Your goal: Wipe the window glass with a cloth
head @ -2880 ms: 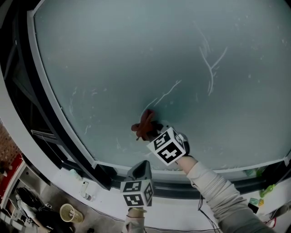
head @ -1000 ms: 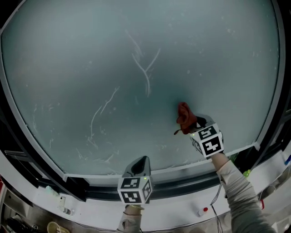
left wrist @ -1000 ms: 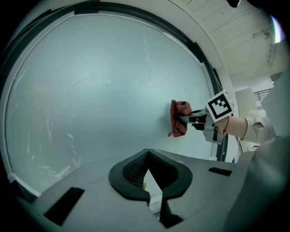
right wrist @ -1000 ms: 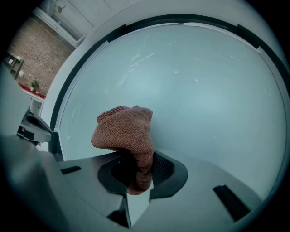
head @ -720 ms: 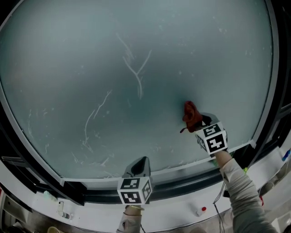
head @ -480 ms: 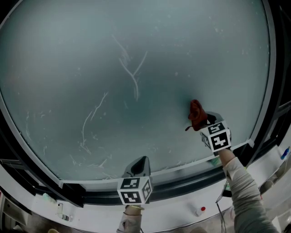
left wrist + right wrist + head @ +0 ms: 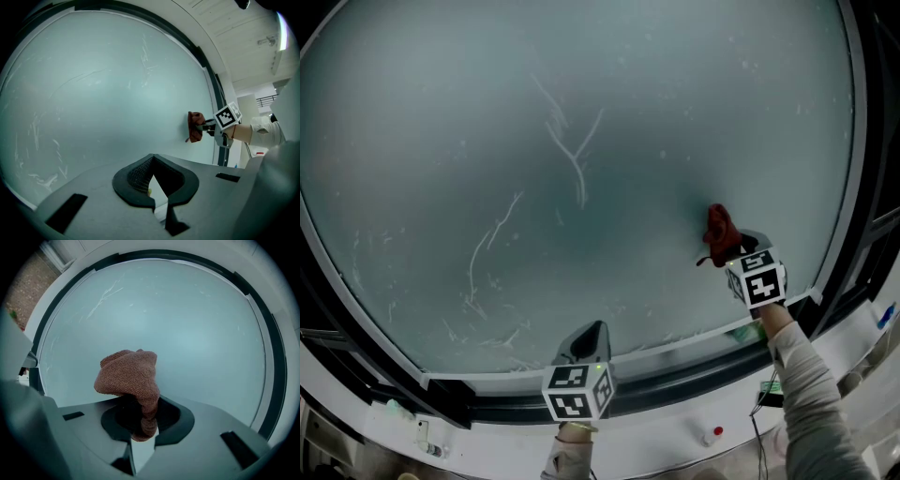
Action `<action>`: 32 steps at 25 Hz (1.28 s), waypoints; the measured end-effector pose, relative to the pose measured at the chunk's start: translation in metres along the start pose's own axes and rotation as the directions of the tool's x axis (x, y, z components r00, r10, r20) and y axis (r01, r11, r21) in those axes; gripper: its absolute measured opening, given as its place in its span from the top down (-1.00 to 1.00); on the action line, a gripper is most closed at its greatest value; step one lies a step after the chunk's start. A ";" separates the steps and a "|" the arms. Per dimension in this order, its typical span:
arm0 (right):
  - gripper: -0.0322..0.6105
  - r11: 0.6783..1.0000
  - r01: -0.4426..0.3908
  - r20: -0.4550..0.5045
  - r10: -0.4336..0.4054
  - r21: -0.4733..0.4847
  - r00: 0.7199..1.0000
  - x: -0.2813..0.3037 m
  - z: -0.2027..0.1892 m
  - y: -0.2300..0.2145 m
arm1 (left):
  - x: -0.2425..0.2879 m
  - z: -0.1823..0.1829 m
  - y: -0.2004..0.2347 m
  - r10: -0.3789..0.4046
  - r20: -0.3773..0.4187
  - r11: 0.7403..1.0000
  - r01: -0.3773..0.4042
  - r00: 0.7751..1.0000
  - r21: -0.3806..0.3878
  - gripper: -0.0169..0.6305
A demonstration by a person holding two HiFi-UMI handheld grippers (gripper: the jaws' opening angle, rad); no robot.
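The frosted window glass [image 7: 581, 103] fills the head view, with white streaks [image 7: 572, 155] near its middle and more streaks [image 7: 483, 258] at the lower left. A red-brown knit cloth [image 7: 720, 234] is pressed to the glass near the lower right corner, with my right gripper [image 7: 733, 253] shut on it. In the right gripper view the cloth [image 7: 129, 376] bunches up out of the jaws. My left gripper [image 7: 589, 339] hangs low by the bottom frame, apart from the glass, shut and holding nothing. From the left gripper view the cloth [image 7: 194, 125] shows far right.
A black window frame [image 7: 855, 225] runs down the right side, close to the cloth, and along the bottom. Below it lies a white sill [image 7: 666, 445] with a small red-capped item [image 7: 717, 435] and a green object [image 7: 769, 384].
My right gripper has slid the cloth rightward and slightly down across the glass, toward the right frame. The left gripper has stayed by the bottom frame.
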State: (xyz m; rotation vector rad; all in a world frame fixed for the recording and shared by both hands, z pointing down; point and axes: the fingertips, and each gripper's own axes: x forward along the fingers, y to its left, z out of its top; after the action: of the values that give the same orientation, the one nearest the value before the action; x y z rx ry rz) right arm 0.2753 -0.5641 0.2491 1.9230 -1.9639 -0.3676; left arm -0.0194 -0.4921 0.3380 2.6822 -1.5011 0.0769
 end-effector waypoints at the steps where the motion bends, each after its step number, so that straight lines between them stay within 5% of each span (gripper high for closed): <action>1: 0.75 1.000 0.003 0.001 -0.003 0.001 1.000 -0.001 0.000 -0.001 | -0.001 0.001 0.000 0.000 0.002 1.000 0.000 1.000 0.001 0.94; 8: 0.75 0.999 -0.033 0.080 0.031 0.031 0.996 -0.031 0.026 0.016 | -0.004 0.001 0.001 -0.005 0.002 1.000 0.005 1.000 0.005 0.94; 15: 0.75 0.986 -0.165 0.203 0.157 0.020 0.967 -0.055 0.087 0.065 | -0.015 0.002 0.002 0.005 0.005 1.000 -0.005 1.000 0.010 0.94; 24: 0.75 0.938 -0.339 0.332 0.342 -0.069 0.879 -0.053 0.176 0.166 | -0.058 0.006 0.046 0.118 0.013 0.993 -0.118 0.993 0.018 0.94; 32: 0.75 0.878 -0.445 0.408 0.476 -0.175 0.779 -0.048 0.250 0.261 | -0.109 0.008 0.106 0.261 0.019 0.965 -0.260 0.965 -0.011 0.94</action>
State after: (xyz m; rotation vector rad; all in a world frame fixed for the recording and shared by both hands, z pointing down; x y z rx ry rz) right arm -0.0683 -0.5233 0.1335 1.3129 -2.5846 -0.7695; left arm -0.1661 -0.4554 0.3256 2.4697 -1.8475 0.0562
